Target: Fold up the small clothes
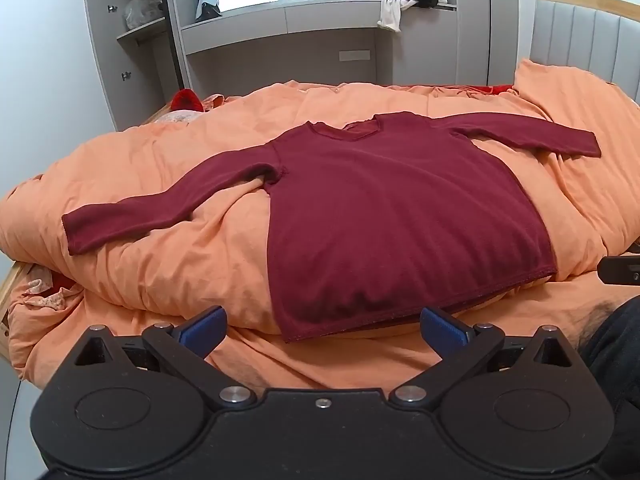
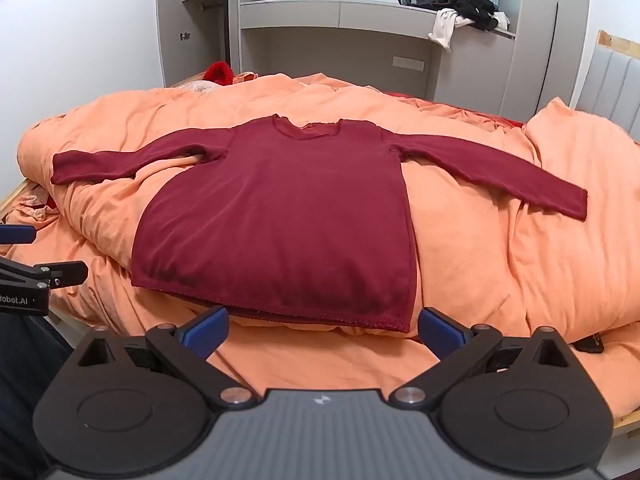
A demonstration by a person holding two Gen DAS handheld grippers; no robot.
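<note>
Left wrist: fuzzy maroon shirt (image 1: 400, 216) flat on rumpled orange duvet (image 1: 160, 264).

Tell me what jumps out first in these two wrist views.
A dark red long-sleeved top lies flat, both sleeves spread wide, in the middle of a puffy orange duvet that covers the bed. Both grippers, left and right, hover just short of its hem with jaws wide open, holding nothing. Behind, a dark pile of clothes sits on the grey window ledge.
</note>
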